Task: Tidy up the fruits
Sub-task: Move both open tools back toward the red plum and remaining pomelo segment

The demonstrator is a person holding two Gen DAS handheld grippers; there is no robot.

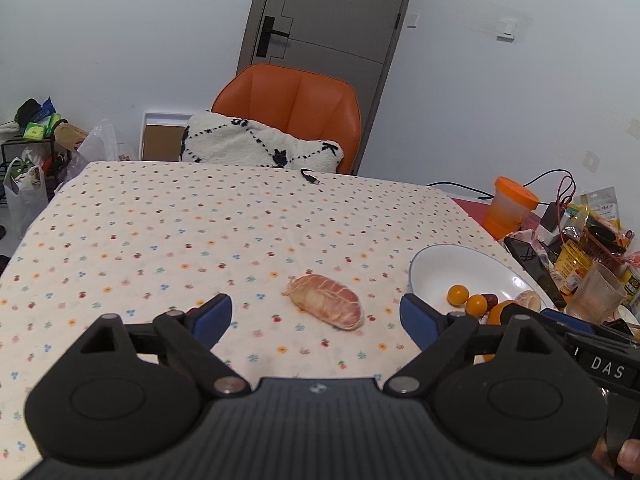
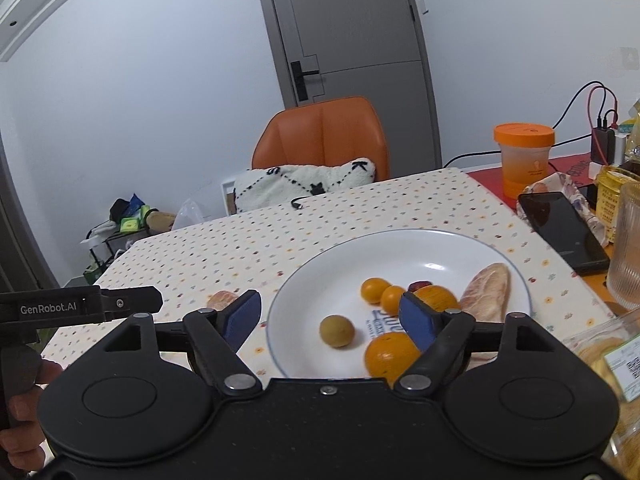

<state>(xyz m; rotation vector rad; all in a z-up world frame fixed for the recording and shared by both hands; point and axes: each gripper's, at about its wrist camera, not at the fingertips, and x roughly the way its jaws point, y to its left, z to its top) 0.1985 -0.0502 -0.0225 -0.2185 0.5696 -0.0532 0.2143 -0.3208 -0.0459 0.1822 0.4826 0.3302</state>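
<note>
A peeled pomelo segment lies on the dotted tablecloth, just ahead of my open left gripper; it shows as an orange sliver in the right wrist view. The white plate holds small orange fruits, a larger orange, a greenish round fruit, a dark red date and another pomelo segment. My right gripper hovers open over the plate's near side, empty.
To the right stand an orange-lidded cup, a black phone, a ribbed glass and snack packets. An orange chair with a white cushion sits beyond the far table edge. A cable end lies there.
</note>
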